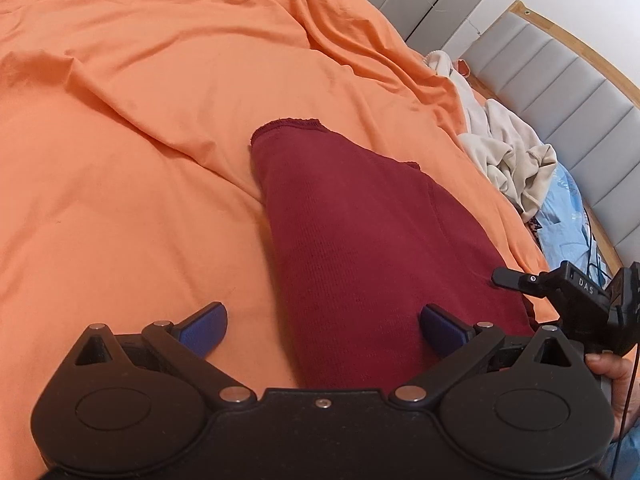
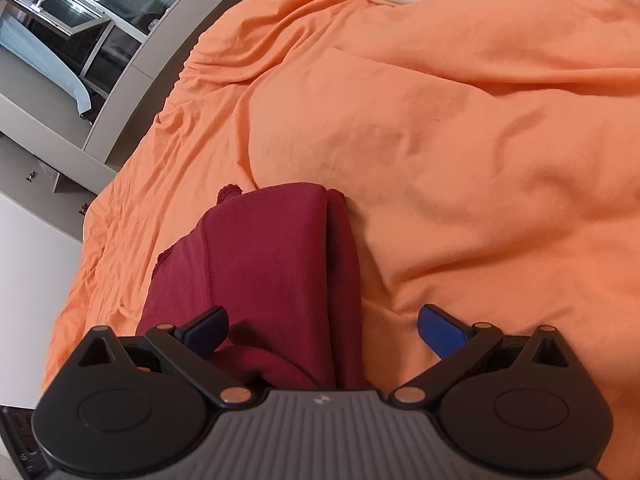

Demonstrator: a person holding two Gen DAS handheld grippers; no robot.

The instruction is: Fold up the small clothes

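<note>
The folded maroon garment [image 1: 360, 248] lay mid-bed on the orange duvet [image 1: 140, 160]. The left gripper [image 1: 323, 330] and right gripper [image 2: 323, 330] both gaped wide, holding nothing.

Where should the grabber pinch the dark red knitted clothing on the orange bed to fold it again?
Probably the near end of the dark red knitted garment, pinching its two long edges. It lies as a long flat strip pointing away, so the open left gripper and right gripper could lift that end toward the far hem.
</note>
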